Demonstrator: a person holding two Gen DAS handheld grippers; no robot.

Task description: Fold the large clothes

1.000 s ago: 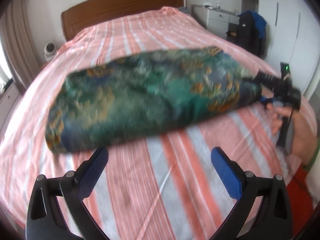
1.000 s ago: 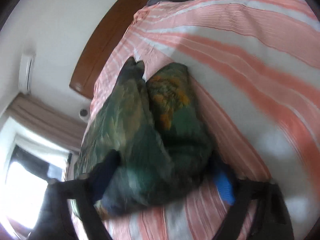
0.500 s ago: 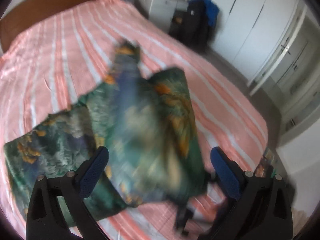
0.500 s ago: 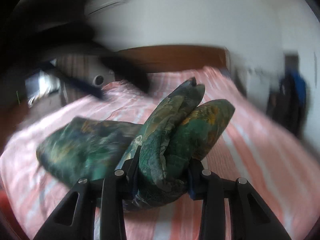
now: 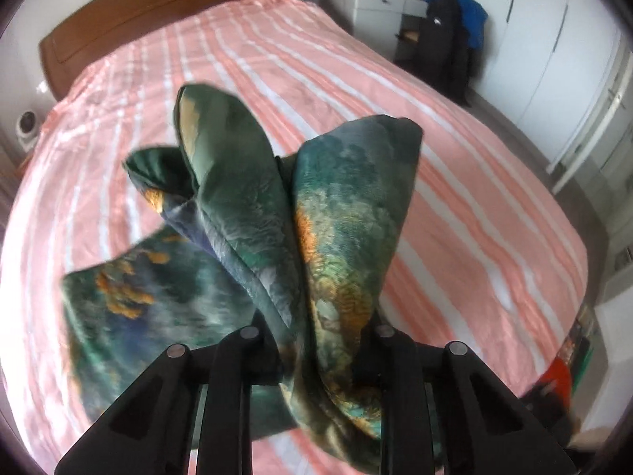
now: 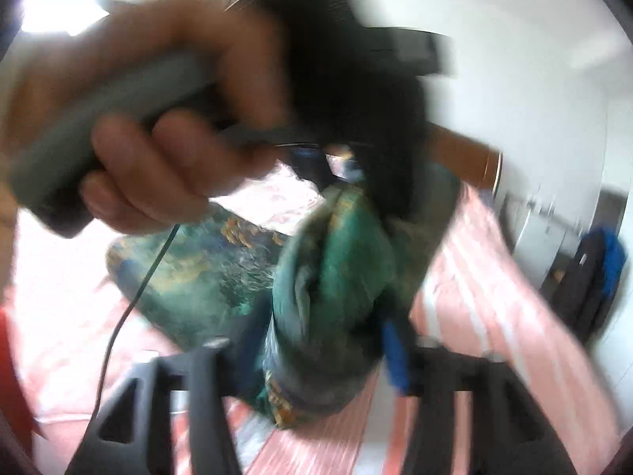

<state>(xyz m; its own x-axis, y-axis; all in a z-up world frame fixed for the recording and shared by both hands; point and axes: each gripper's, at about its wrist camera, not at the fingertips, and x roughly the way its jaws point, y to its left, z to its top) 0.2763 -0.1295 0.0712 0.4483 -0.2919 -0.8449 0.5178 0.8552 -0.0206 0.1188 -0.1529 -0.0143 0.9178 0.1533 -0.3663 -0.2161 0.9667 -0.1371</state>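
A green and blue patterned garment with orange patches is lifted above the pink striped bed. My left gripper is shut on a bunched end of it; its folds stand up in front of the camera, the rest trails down left onto the bed. In the blurred right wrist view my right gripper is shut on another bunch of the garment. The hand holding the left gripper is close above it.
A wooden headboard stands at the far end of the bed. A white dresser and a chair with dark and blue clothes stand far right, with white wardrobes along the right wall. A small white device sits at left.
My left gripper was open and empty; it has now closed on the garment. The right gripper has swung its end over toward the left one, bringing both ends close together.
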